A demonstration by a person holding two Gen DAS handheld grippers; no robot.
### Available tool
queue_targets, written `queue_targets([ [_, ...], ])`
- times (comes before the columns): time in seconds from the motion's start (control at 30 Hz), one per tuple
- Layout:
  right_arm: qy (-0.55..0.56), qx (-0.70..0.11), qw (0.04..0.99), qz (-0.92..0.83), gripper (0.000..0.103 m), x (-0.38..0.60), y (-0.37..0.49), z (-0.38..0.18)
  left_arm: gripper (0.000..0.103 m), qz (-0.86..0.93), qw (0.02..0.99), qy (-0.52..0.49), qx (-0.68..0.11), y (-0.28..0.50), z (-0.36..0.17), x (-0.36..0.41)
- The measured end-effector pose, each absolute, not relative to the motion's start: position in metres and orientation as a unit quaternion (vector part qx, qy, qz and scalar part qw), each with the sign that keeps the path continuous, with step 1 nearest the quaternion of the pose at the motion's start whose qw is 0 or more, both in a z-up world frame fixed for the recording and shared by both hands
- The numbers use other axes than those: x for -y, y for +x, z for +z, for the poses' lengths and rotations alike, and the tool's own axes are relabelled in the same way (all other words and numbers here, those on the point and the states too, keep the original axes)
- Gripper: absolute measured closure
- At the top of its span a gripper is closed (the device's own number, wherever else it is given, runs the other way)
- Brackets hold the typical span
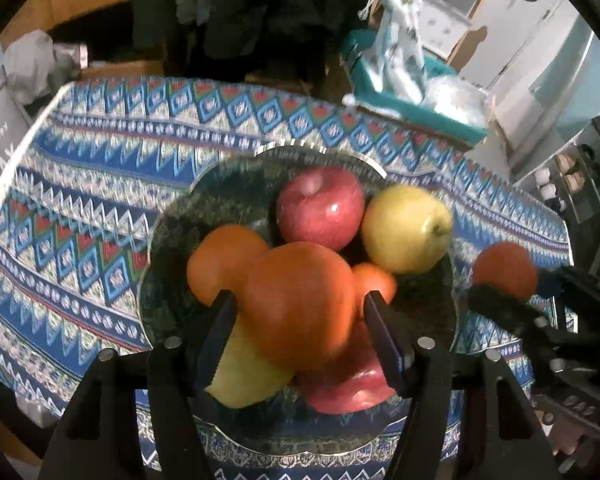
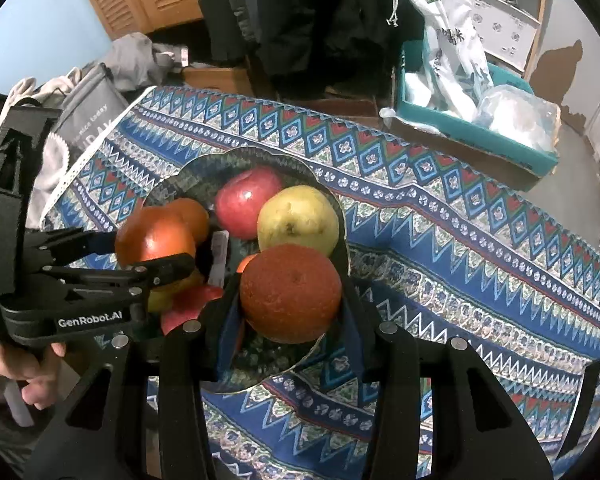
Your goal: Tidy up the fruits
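Both tongs hang over the plate (image 1: 172,216) on the table – the left tongs (image 1: 300,312) stand apart around an orange (image 1: 300,300) atop the pile, pads not pressing, while the right tongs (image 2: 290,312) clamp another orange (image 2: 290,292) above the plate's near rim – nearest the drop

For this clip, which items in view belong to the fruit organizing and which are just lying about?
Job:
- plate of fruit
- red apple
- yellow apple
- orange between the left hand-held gripper fingers
- orange gripped by the right hand-held gripper

Lying about:
- patterned tablecloth
- teal box of bags
- grey bag
- dark clothing
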State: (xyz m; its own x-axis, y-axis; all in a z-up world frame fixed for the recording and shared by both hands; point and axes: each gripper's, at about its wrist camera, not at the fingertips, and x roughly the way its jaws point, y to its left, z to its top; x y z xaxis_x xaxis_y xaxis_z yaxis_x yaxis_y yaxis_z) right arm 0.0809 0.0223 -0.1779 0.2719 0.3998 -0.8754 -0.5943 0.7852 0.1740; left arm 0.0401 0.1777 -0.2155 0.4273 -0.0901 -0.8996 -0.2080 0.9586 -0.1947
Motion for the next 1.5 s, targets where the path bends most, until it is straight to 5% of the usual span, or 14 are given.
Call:
queue_targets([
  [0.07,-0.093,-0.517,0.791,0.315,0.059,-0.023,0.080,-0.179,0.024,0.036,0.839,-0.129,-0.526,0.039,-0.209,-0.176],
  [0.7,-0.073,-0.526,0.783,0.325,0.054,-0.028,0.076,-0.191,0.024,0.057,0.841,-0.128,-0.522,0.011,-0.188,-0.179],
  [1.2,-0.069,-0.473,0.831,0.284,0.049,-0.001,0.079,-0.137,0.023,0.058,0.867,-0.127,-0.479,-0.002,-0.146,-0.173],
  [1.5,-0.064,-0.414,0.871,0.256,0.036,0.022,0.069,-0.085,0.017,0.059,0.892,-0.103,-0.435,-0.008,-0.110,-0.157],
])
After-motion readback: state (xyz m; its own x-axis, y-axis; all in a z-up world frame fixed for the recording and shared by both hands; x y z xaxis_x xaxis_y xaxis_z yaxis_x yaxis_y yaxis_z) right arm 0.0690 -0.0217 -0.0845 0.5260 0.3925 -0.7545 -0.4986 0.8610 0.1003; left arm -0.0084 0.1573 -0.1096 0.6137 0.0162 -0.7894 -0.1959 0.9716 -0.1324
